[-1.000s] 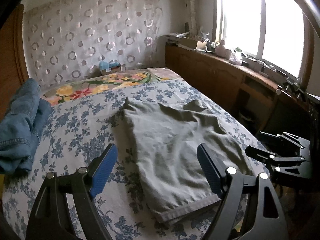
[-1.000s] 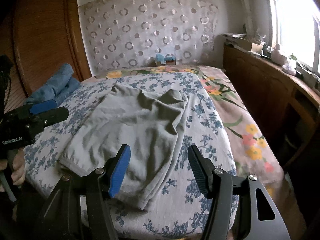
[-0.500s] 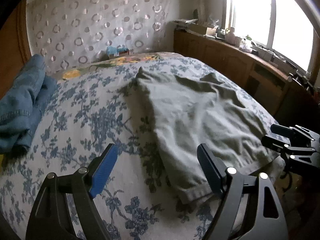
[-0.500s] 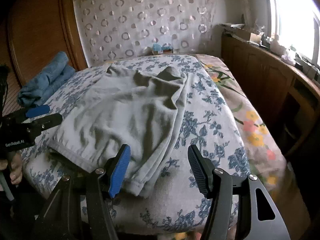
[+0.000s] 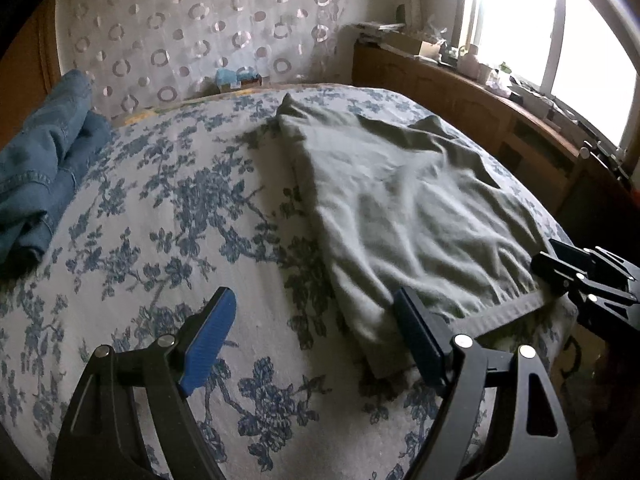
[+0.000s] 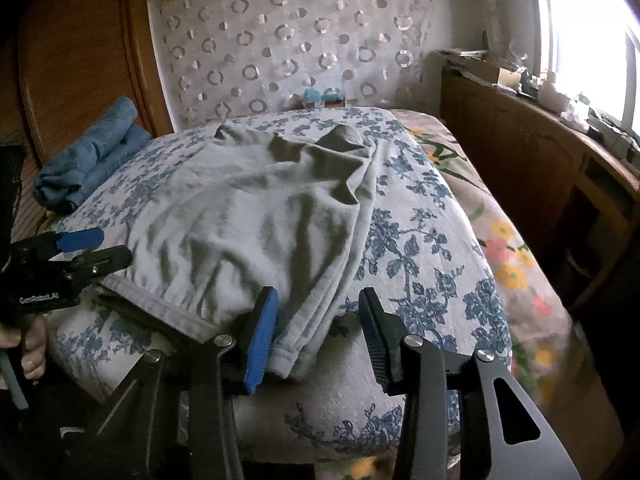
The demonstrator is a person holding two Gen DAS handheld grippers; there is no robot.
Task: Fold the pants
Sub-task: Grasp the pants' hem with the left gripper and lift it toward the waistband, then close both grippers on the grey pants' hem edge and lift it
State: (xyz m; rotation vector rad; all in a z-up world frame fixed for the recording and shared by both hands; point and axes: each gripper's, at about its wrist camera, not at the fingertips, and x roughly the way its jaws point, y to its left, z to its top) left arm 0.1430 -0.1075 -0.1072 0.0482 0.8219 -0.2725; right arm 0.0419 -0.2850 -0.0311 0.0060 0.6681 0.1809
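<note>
Grey-green pants [image 5: 408, 208] lie folded lengthwise on the blue-flowered bed cover [image 5: 168, 216], waistband hem at the near edge. They also show in the right wrist view [image 6: 256, 224]. My left gripper [image 5: 316, 336] is open and empty, low over the cover at the hem's left corner; its right finger overlaps that corner. My right gripper [image 6: 320, 332] is open, with its jaws standing either side of the hem's right corner at the bed edge, not closed on it. Each gripper shows in the other's view: the right one [image 5: 588, 276], the left one [image 6: 76, 256].
Folded blue jeans [image 5: 40, 168] lie at the bed's left side, also in the right wrist view [image 6: 92, 152]. A wooden cabinet [image 6: 520, 152] with clutter runs under the window on the right. A wooden wardrobe [image 6: 80, 48] stands at left. A floral sheet [image 6: 504, 232] covers the bed's right edge.
Both grippers have moved forward and down toward the pants' near hem. The right gripper's jaws have narrowed and now straddle the right corner; the left now sits at the left corner.
</note>
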